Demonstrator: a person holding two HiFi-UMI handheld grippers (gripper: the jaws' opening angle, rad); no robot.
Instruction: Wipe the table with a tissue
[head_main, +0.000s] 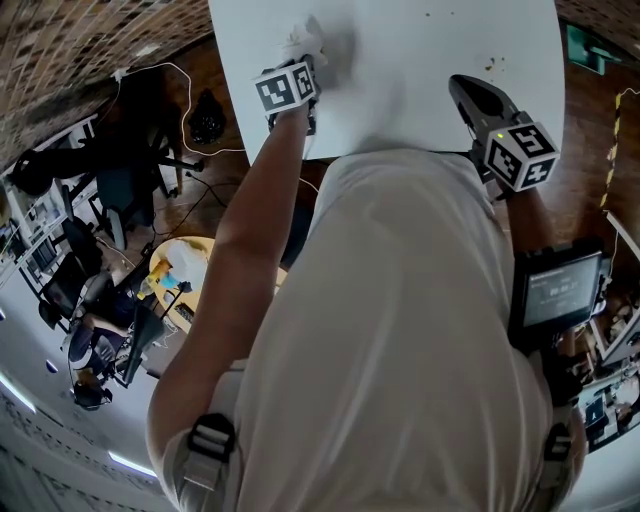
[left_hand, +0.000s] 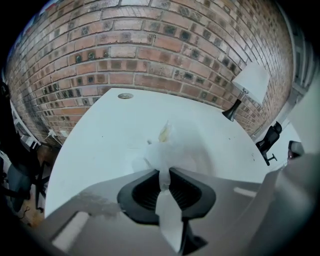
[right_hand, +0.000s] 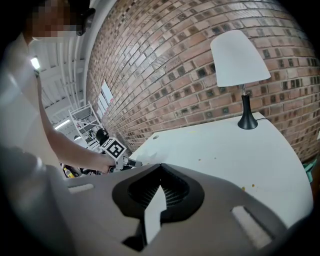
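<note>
Left tongs pinch a crumpled tissue on the white bench; right tongs closed, empty, near right

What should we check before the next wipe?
1. Tissue pinched in the left gripper: ok.
2. Tissue touching the table: ok, its bunched end rests on the white top.
3. Table clean: not ok, crumbs lie on the right side, away from the tissue.
4. Right gripper out of the way: ok, it is shut and empty near the table's front edge.
5. Lamp clear of the wiping: ok, it stands upright near the table's far end.
6. Tissue clean enough: cannot tell, there is a yellowish mark at its tip.
</note>
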